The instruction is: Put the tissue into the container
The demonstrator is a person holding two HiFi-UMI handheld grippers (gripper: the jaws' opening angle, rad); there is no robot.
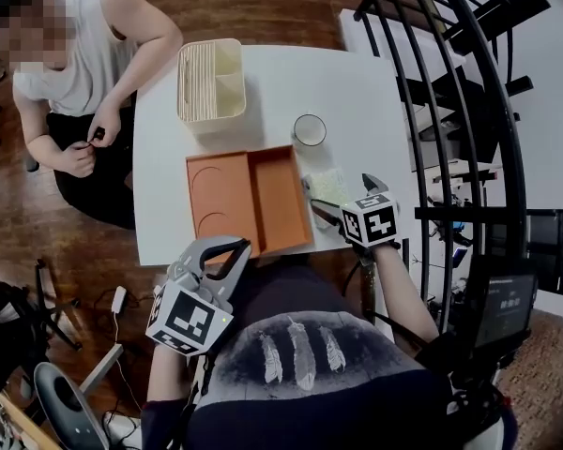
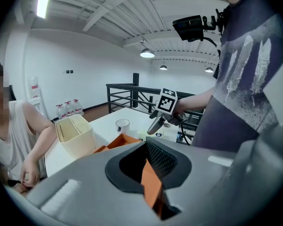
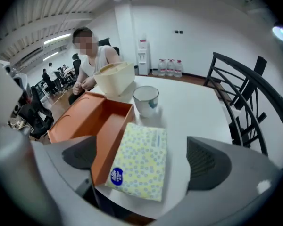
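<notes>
Currently: tissue pack [image 3: 140, 161] lies on the worktop [image 1: 357, 92], touching the orange container [image 1: 280, 195] but outside it. My right claw [image 3: 144, 157] is spread wide, straddling the pack, pads clear. My left claw [image 1: 233, 249] is closed, empty. Grasp and transfer outstanding.

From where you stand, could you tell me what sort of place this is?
Probably an open-plan office loft: a white table, spare water bottles by the wall, a black railing.

orange tray [image 1: 280, 200] open above; cup [image 1: 310, 130] stands just beyond tissue pack [image 1: 330, 187].
</notes>
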